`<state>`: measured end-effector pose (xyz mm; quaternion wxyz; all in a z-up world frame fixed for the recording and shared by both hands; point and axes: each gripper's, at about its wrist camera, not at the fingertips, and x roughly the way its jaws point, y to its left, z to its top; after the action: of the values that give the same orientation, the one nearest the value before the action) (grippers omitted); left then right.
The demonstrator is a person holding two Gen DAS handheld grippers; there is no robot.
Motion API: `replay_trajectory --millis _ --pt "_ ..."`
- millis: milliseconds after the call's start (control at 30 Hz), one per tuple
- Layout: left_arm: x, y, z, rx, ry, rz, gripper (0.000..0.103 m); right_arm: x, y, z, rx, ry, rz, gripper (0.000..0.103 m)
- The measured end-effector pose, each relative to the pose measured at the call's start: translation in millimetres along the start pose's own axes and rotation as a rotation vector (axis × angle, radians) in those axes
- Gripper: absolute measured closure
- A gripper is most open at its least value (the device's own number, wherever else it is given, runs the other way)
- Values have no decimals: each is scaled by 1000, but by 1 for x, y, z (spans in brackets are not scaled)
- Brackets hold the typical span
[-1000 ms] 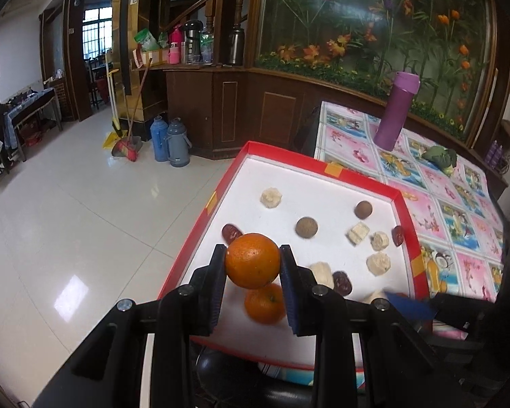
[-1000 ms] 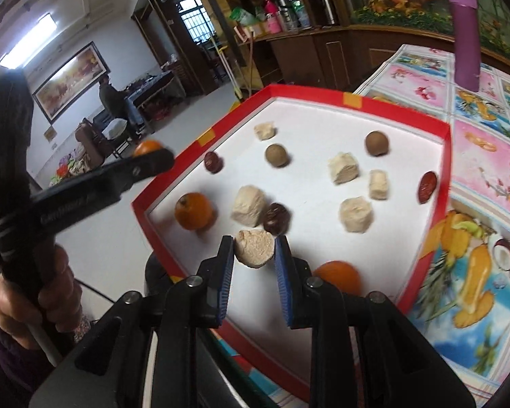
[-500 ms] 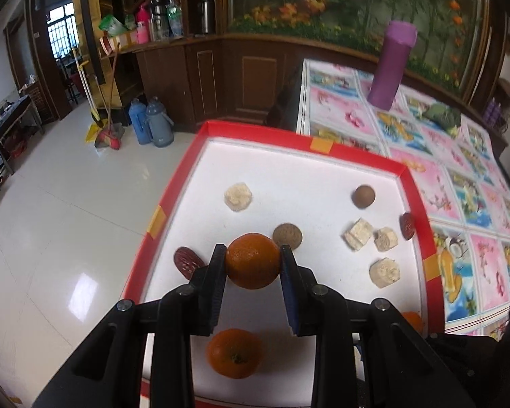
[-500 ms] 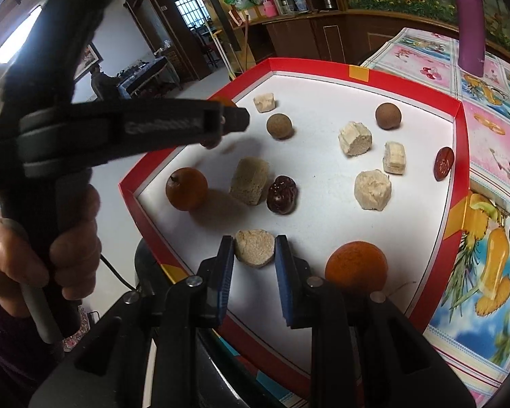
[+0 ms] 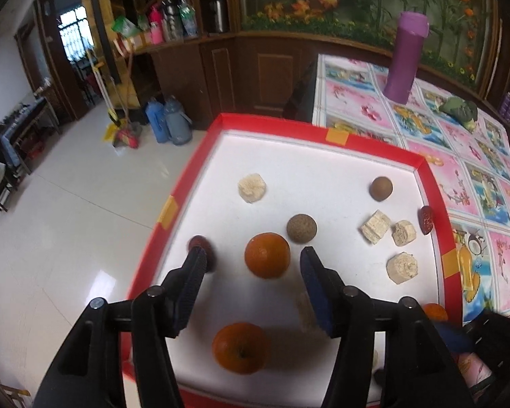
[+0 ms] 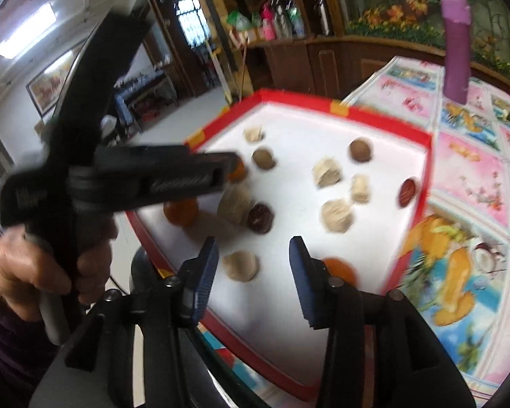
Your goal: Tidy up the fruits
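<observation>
A red-rimmed white tray [image 5: 323, 129] holds several fruits. My left gripper [image 5: 252, 256] is open; an orange [image 5: 267, 255] rests on the tray floor between its spread fingertips, touching neither. A second orange [image 5: 239, 346] lies closer, under the fingers. My right gripper [image 6: 253, 250] is also open, with a round beige piece [image 6: 240, 265] lying free on the tray just past its fingertips. A third orange [image 6: 338, 268] sits by the right finger. The right wrist view also shows the left gripper [image 6: 187, 176], held in a hand [image 6: 34, 265] and partly hiding two oranges.
Brown balls [image 5: 301, 227], dark red dates [image 5: 426, 219] and beige chunks [image 5: 402, 267] are scattered over the tray. A purple bottle [image 5: 406, 57] stands on the floral tablecloth [image 5: 476, 176] to the right. The tray's left edge overhangs the tiled floor [image 5: 68, 221].
Both grippers have opened. The left one let its orange down onto the tray, and the right one released the beige piece and drew back a little.
</observation>
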<state>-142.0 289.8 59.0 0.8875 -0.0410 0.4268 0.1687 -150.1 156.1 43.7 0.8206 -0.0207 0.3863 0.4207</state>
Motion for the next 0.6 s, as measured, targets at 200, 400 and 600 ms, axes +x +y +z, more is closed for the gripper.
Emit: replay_trajectory --millis 200,400,600 --pt "-51 -7 -10 6 -155 125 22 -38 -20 10 32 -111 -85 53" --pt "-96 -18 -18 -3 -259 161 15 -74 -21 11 40 -213 -140 41" --pt "-129 -25 -26 -29 -333 143 0 -105 -14 7 41 -318 -183 22"
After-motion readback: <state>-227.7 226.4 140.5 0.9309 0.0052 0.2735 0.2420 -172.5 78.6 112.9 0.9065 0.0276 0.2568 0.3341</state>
